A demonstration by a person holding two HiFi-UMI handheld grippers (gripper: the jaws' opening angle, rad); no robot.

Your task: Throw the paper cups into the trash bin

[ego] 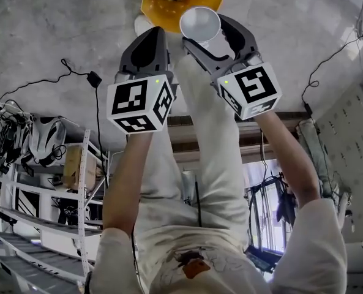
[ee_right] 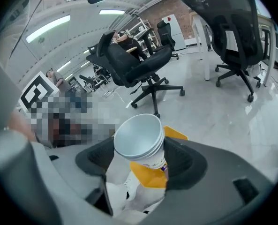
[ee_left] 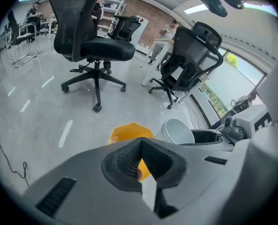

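The grey floor [ego: 52, 23] lies open on both sides of the yellow trash bin [ego: 152, 8]. The bin stands at the top of the head view, just beyond the person's legs [ego: 212, 139]. A black cable [ego: 71, 73] with a plug block trails across the floor to the left, and a second cable runs along the right edge. A metal rack [ego: 40, 182] crowds the lower left corner. In the left gripper view two black office chairs [ee_left: 89, 41] stand well behind the bin, with bare floor between them and it.

The paper cups [ego: 199, 24] look like a nested white stack. They sit between the jaws of the right tongs [ego: 204, 30], with the mouth tipped toward the camera. In the head view they overlap the bin's near right rim, above it and not inside. The right gripper view shows the stack [ee_right: 139, 137] upright between the two dark pads, with the yellow bin [ee_right: 150, 175] showing below it.

The right tongs [ee_right: 141, 148] stand wide and pinch the cups, a pad against each side of the stack. The left tongs [ego: 154, 38] are pressed together at the tips and hold nothing. In their own view [ee_left: 139, 144] only the bin [ee_left: 124, 134] shows past the joined tips. The cups [ee_left: 177, 131] appear just to the right, carried in the other tongs. The two tongs sit side by side, both aimed down toward the bin.
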